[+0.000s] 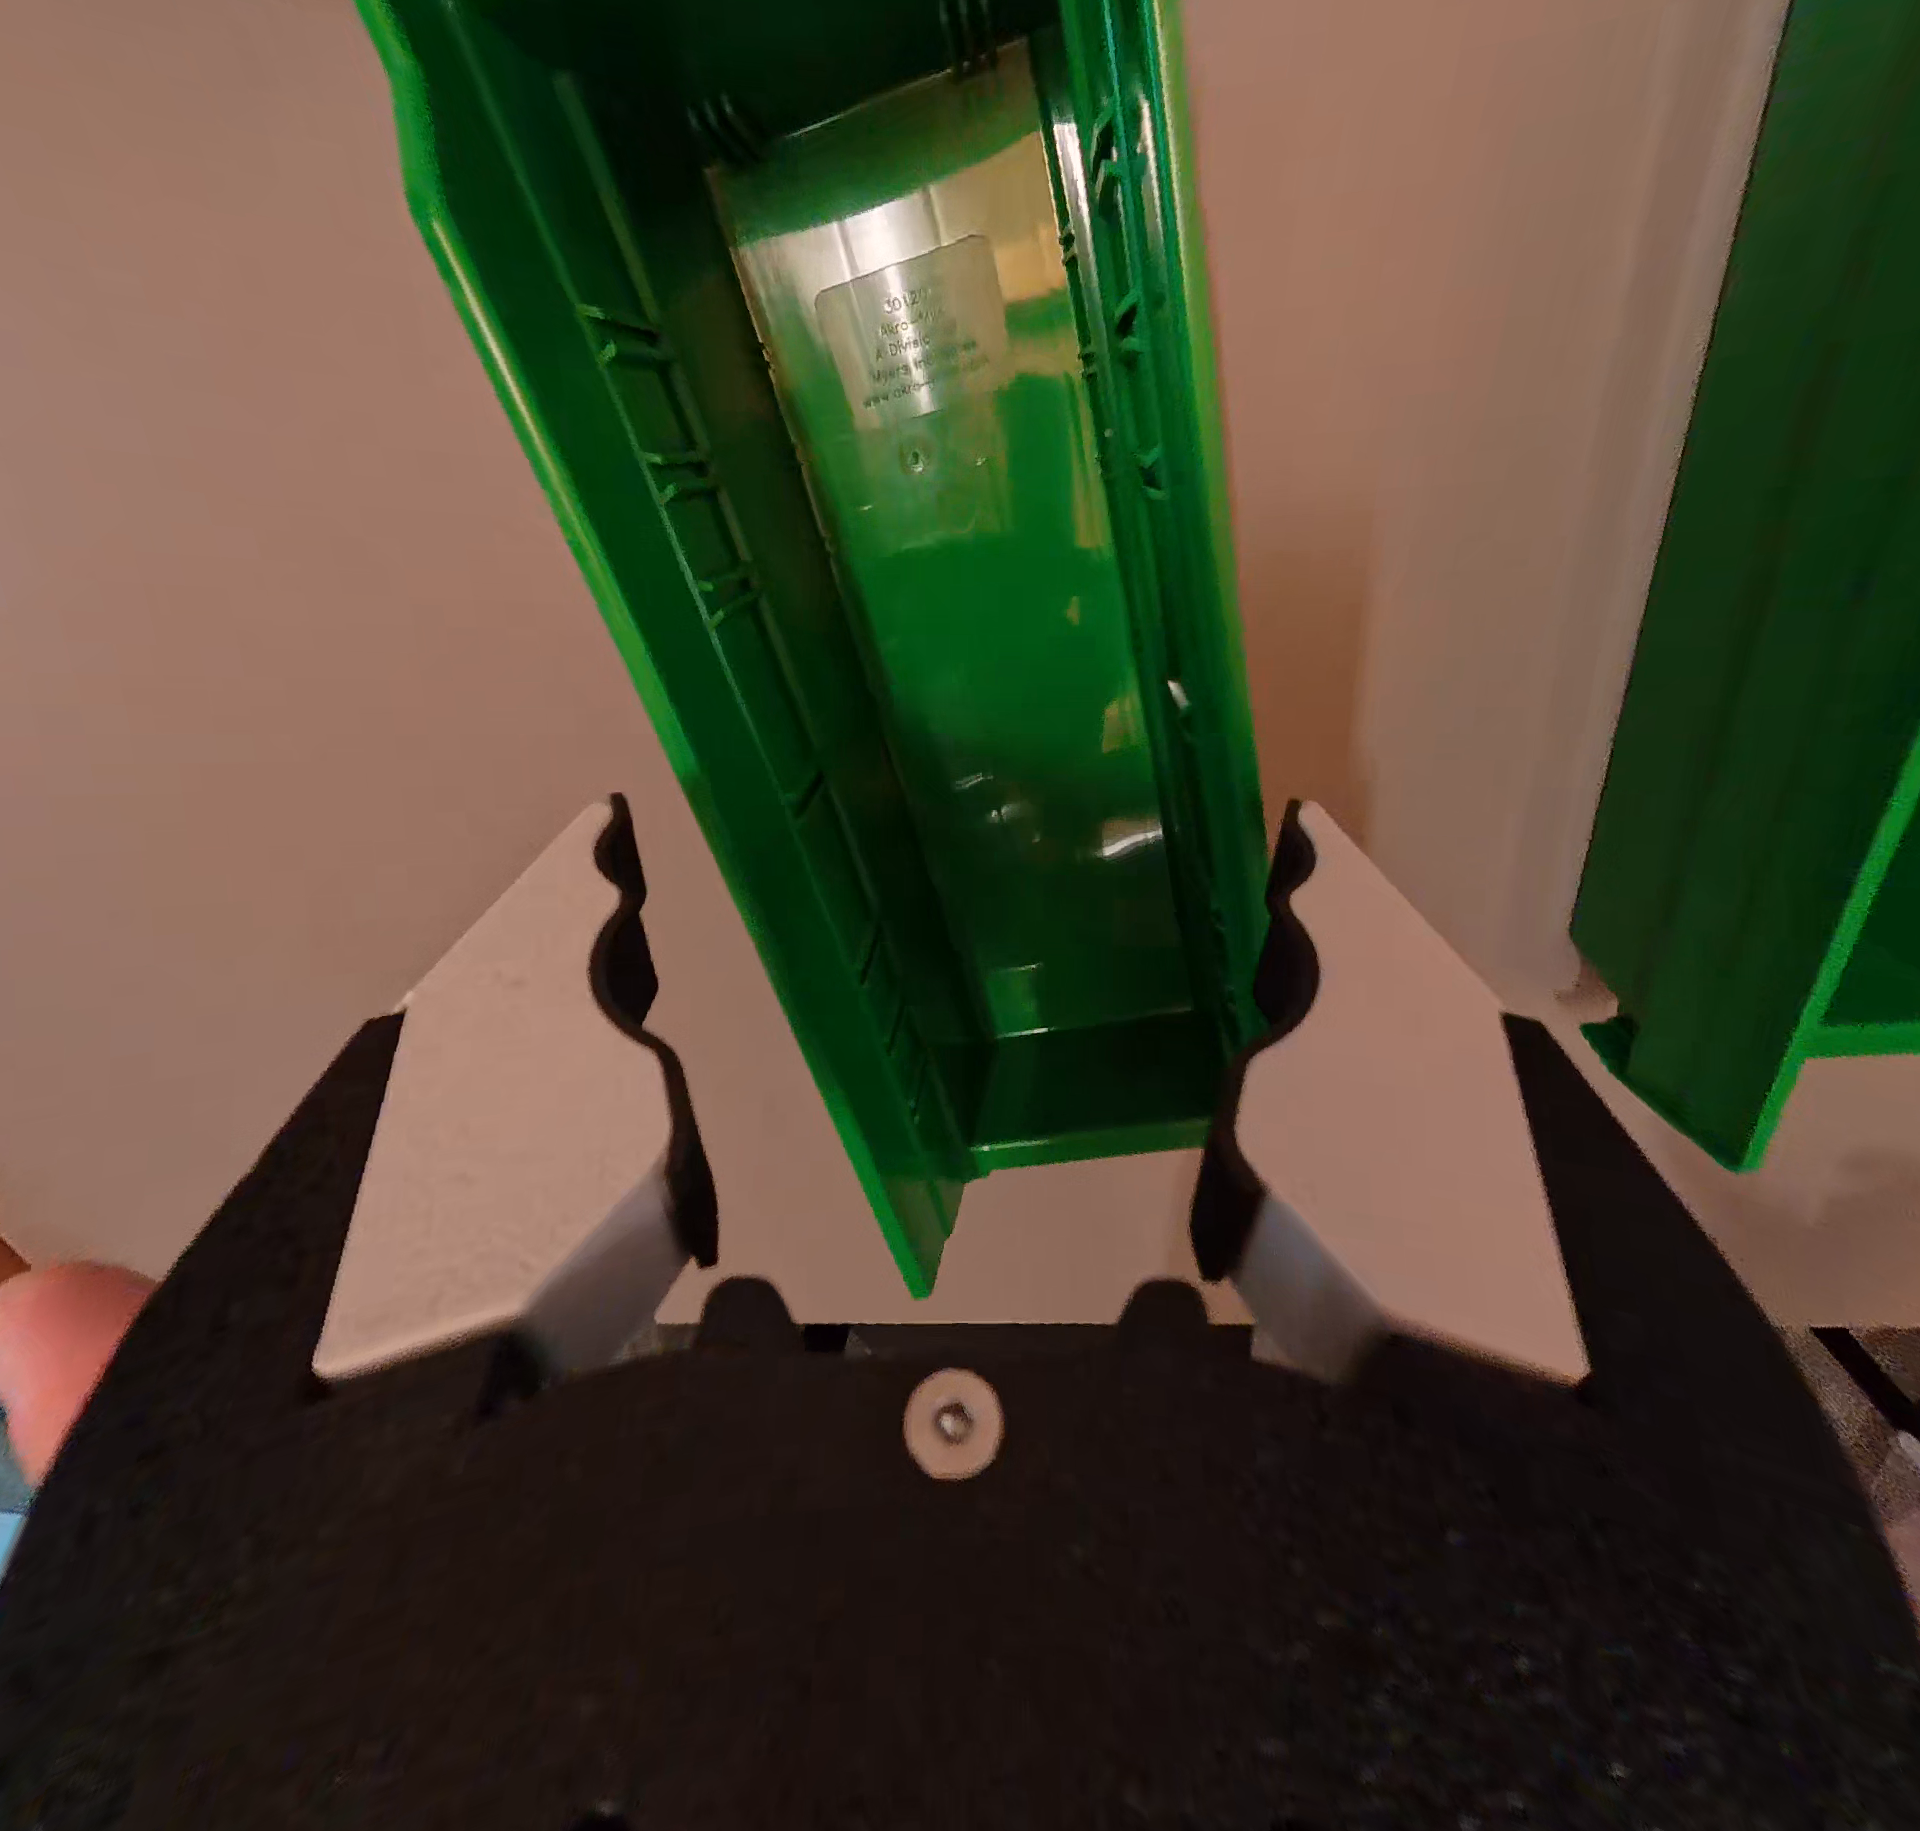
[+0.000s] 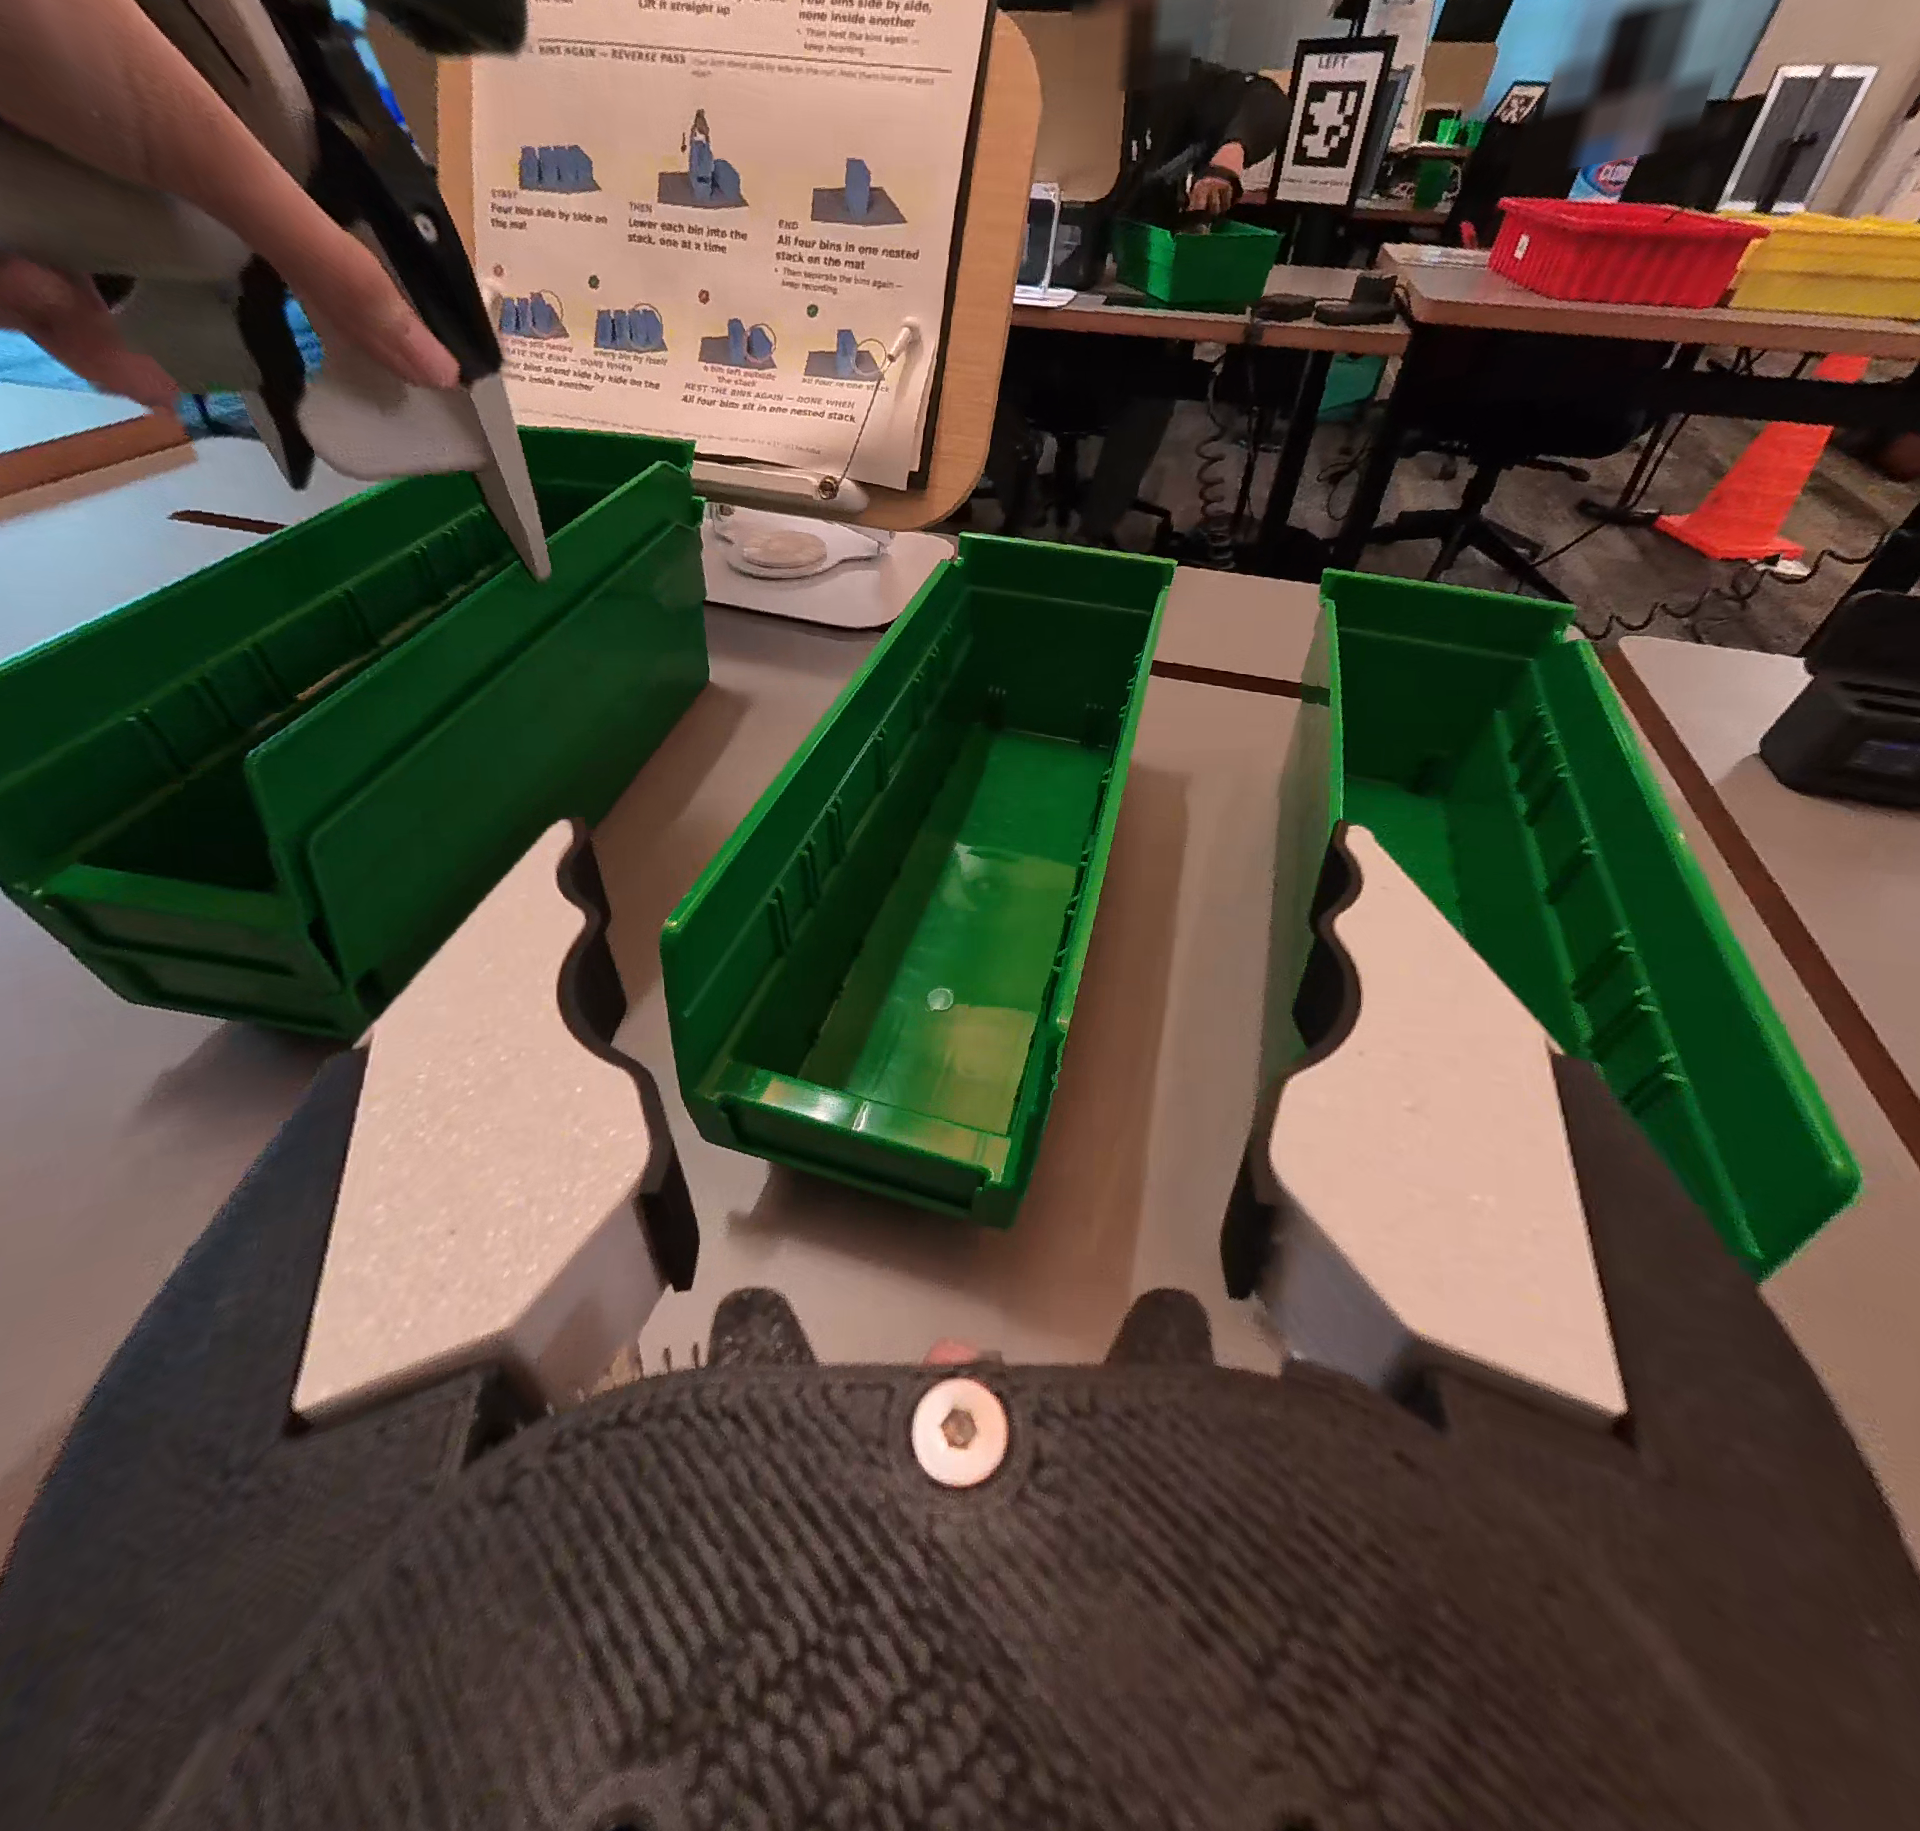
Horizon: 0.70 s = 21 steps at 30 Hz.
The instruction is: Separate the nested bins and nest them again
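Observation:
In the right wrist view, green bins stand on a grey table (image 2: 156,1137). A nested stack of bins (image 2: 468,794) is at the left, a single bin (image 2: 935,898) in the middle and another single bin (image 2: 1558,846) at the right. My left gripper (image 2: 416,451) hangs over the stack, one fingertip (image 2: 535,555) at its right wall. In the left wrist view the left gripper (image 1: 951,815) is open over the stack's top bin (image 1: 935,638), its right finger beside that wall. My right gripper (image 2: 961,836) is open and empty, above the table before the middle bin.
A stand with an instruction sheet (image 2: 727,171) is behind the bins. A black device (image 2: 1860,732) sits on a neighbouring table at the right. Farther back are tables with red (image 2: 1621,254) and yellow (image 2: 1839,269) bins, an orange cone (image 2: 1756,493) and a person.

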Each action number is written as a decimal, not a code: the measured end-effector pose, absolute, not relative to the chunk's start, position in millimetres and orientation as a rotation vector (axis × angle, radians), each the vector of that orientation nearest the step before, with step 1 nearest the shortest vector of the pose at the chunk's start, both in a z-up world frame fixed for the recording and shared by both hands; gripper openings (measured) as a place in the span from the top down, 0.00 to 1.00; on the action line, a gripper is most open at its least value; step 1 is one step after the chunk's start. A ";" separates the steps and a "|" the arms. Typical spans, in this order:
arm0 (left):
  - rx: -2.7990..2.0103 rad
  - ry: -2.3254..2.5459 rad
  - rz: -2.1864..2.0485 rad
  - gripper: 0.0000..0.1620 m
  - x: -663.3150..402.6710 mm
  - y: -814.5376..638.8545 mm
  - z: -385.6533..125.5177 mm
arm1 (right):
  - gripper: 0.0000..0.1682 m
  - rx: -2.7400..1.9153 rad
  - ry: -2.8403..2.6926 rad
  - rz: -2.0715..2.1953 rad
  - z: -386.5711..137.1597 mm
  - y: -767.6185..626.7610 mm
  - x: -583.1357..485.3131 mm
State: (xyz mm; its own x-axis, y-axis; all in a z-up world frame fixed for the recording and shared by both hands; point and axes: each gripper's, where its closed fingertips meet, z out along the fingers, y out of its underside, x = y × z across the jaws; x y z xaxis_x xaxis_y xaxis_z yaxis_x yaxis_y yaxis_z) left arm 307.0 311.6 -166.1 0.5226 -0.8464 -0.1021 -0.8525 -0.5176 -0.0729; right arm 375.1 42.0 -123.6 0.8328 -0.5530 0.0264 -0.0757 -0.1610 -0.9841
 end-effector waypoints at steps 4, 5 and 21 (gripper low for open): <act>-2.649 1.475 0.083 0.27 311.4 310.6 -176.3 | 0.21 -1.702 0.504 -0.445 -126.0 40.2 378.4; -2.645 1.471 0.104 0.27 311.0 312.5 -178.1 | 0.21 -1.707 0.507 -0.442 -127.6 40.0 379.1; -2.718 1.455 0.053 0.17 313.3 317.1 -204.7 | 0.22 -1.753 0.518 -0.402 -143.3 45.8 380.8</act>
State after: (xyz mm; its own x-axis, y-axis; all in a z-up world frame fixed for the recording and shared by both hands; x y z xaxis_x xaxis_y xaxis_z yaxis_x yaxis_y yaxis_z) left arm 313.3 317.1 -204.7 0.5542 -0.8304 -0.0576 -0.8324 -0.5531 -0.0350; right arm 380.8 45.8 -143.3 0.8410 -0.5410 -0.0038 -0.1313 -0.1973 -0.9715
